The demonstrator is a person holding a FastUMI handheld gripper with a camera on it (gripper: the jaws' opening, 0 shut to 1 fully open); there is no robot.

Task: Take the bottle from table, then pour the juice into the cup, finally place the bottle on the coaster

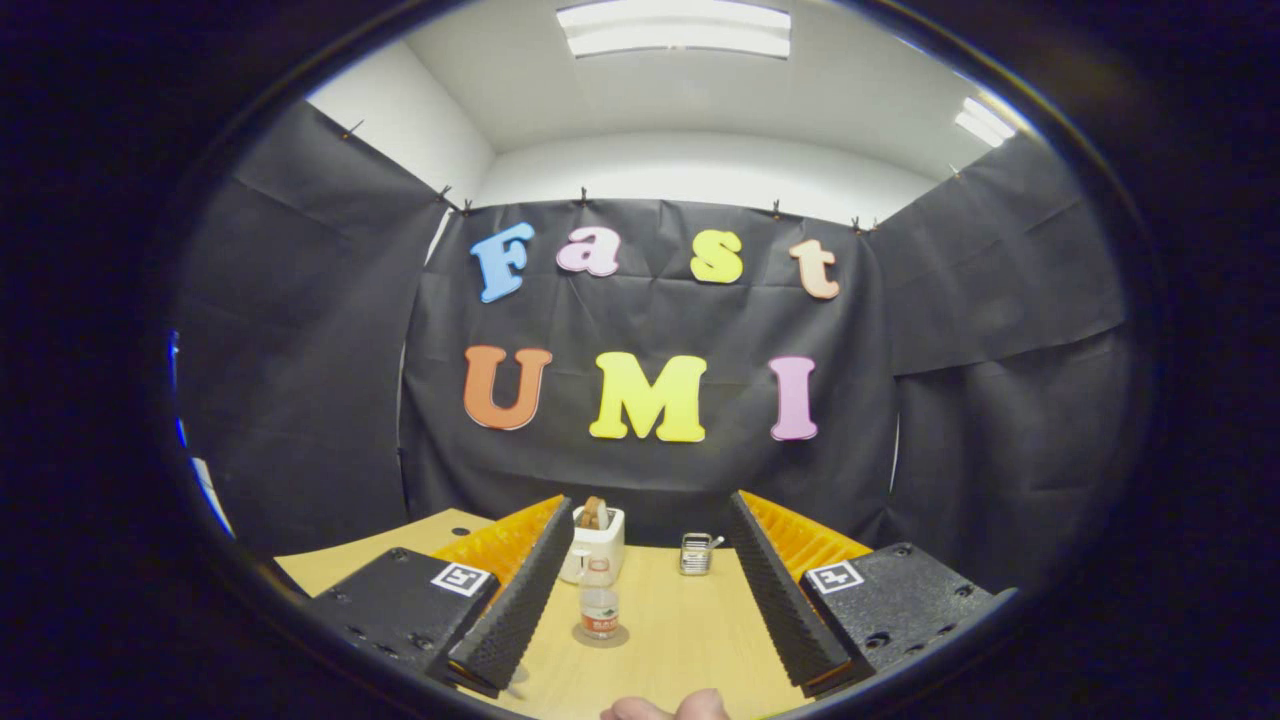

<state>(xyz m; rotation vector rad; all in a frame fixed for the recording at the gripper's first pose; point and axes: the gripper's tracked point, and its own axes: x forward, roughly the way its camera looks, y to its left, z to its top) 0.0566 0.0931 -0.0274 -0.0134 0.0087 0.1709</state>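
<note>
- The gripper (650,640) is open, fingers spread wide, holding nothing.
- The bottle (599,603) stands upright in the lower middle of the frame, between the fingers, nearer the left one, and ahead of the tips. It already rests on a coaster (600,636).
- Behind it is a white cup (594,545); to the right, a small metal holder (695,553).
- The bottle's label is too small to read.

Bottle (599,604) upright on coaster (600,636) — cup (592,545) behind.
</note>
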